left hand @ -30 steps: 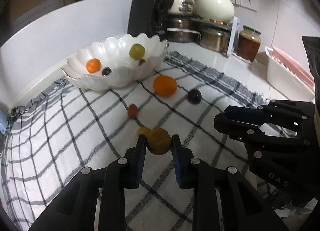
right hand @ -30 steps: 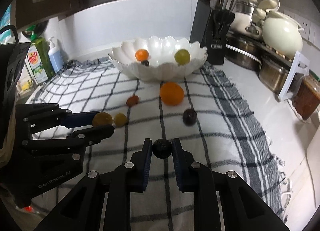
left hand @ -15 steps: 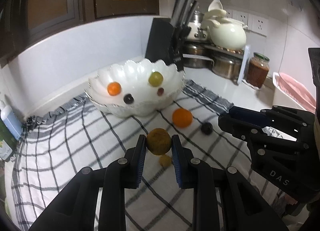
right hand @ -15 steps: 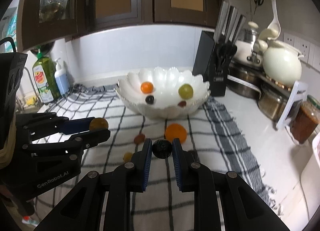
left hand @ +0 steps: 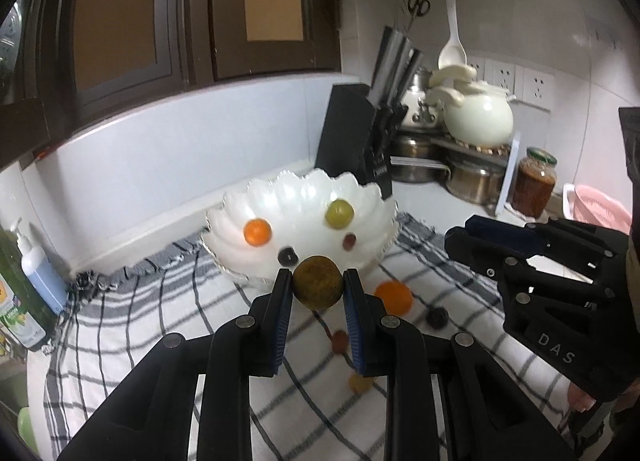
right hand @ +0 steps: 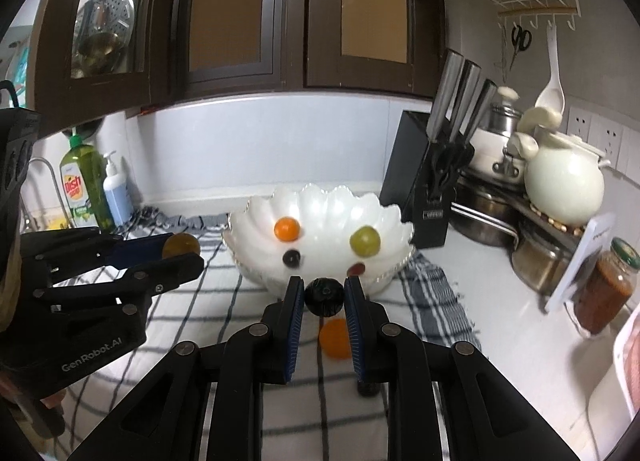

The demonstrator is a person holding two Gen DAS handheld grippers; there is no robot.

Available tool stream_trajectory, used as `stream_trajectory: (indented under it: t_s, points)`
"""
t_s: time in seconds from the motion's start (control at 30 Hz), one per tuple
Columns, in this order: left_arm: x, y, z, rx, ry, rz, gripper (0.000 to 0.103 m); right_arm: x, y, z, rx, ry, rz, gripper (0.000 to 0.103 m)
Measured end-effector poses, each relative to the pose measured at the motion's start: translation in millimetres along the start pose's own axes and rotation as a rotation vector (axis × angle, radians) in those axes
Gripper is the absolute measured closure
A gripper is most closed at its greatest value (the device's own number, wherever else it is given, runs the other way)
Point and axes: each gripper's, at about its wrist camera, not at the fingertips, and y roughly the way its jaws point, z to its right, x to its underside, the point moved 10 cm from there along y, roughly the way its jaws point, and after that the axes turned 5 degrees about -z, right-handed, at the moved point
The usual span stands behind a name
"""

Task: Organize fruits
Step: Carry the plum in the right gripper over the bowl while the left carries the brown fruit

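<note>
Presently, a round brownish-yellow fruit (left hand: pixel 318 282) is clamped between the blue pads of the left tongs (left hand: pixel 316 285), and it is held in the air above the checked cloth (left hand: pixel 160 321) that covers the table (right hand: pixel 492 301). A round black fruit (right hand: pixel 324 296) is clamped in the same manner between the pads of the right tongs (right hand: pixel 324 297). Both tongs are closed on their fruit, with each pad pressed against a side of it.

A white scalloped bowl (left hand: pixel 296 197) is seen ahead of both tongs, resting at the far edge of the cloth. 4 fruits are contained in it: a small orange fruit (left hand: pixel 257 232), a green fruit (left hand: pixel 338 214), a small dark fruit (left hand: pixel 287 256) and a small reddish fruit (left hand: pixel 350 242).

On the cloth, in the left wrist view, an orange (left hand: pixel 394 297) is seen lying just in front of the bowl, with a dark fruit (left hand: pixel 437 317) near it on the right. A small red-brown fruit (left hand: pixel 340 341) and a small yellow fruit (left hand: pixel 360 383) are seen nearer the camera, partly hidden by the right-hand finger of the left tongs.

A black knife block (right hand: pixel 424 181) is placed to the right of the bowl. A cream-coloured pot (right hand: pixel 564 185) and a jar of red-brown contents (right hand: pixel 608 289) are located further right. A green dish-soap bottle (right hand: pixel 82 189) is placed at the far left of the table.
</note>
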Motion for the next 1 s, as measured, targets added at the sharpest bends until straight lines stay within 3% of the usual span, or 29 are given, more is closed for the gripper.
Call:
stream_trajectory:
  t_s: [0.43,1.0]
  points:
    - [-36,23,-26,-0.040,-0.013,0.020,0.077,-37,35,2,0.001,-0.032,0.010,0.081]
    - [-58,101,-65,-0.064,-0.074,-0.092,0.077,-63,112,7,-0.013,-0.017,-0.072,0.081]
